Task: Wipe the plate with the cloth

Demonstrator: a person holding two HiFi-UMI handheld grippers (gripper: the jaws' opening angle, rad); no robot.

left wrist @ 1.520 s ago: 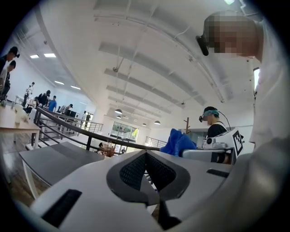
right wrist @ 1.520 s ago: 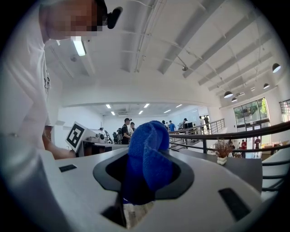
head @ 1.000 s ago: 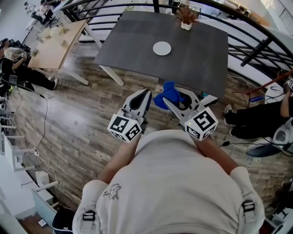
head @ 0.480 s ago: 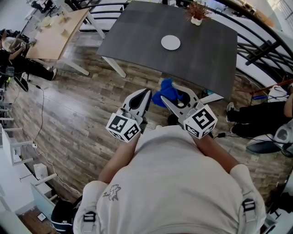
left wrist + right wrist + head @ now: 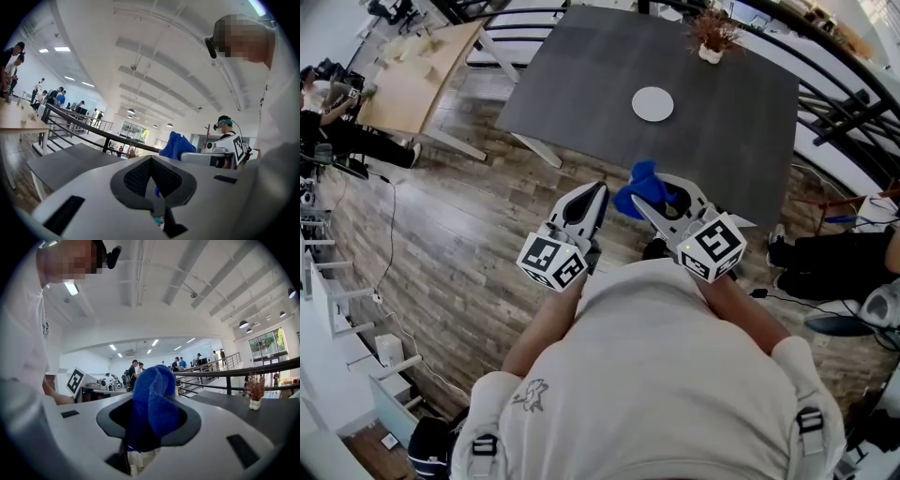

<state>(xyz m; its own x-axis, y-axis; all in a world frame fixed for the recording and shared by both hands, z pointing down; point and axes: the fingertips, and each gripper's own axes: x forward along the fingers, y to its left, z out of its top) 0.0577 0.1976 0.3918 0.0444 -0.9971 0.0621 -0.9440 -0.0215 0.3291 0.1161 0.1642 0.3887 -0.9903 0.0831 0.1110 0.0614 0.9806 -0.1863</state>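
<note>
A small white plate [image 5: 652, 103] lies on the dark grey table [image 5: 581, 75], well ahead of both grippers. My right gripper [image 5: 645, 192] is shut on a bunched blue cloth [image 5: 640, 187], which fills the space between its jaws in the right gripper view as the cloth [image 5: 152, 406]. My left gripper [image 5: 598, 191] is shut with nothing in it and is held level beside the right one, short of the table's near edge. From the left gripper view the cloth [image 5: 176, 145] shows to the right, above the table [image 5: 70, 161].
A small potted dried plant [image 5: 711, 36] stands at the table's far edge. A dark railing [image 5: 834, 84] curves behind the table. A light wooden table [image 5: 412, 80] stands at the left, with people beyond it. Wood plank floor [image 5: 441, 244] lies below me.
The table and plate have drawn nearer in the head view as I moved toward them with both grippers. The right gripper still holds the cloth; the left stays shut.
</note>
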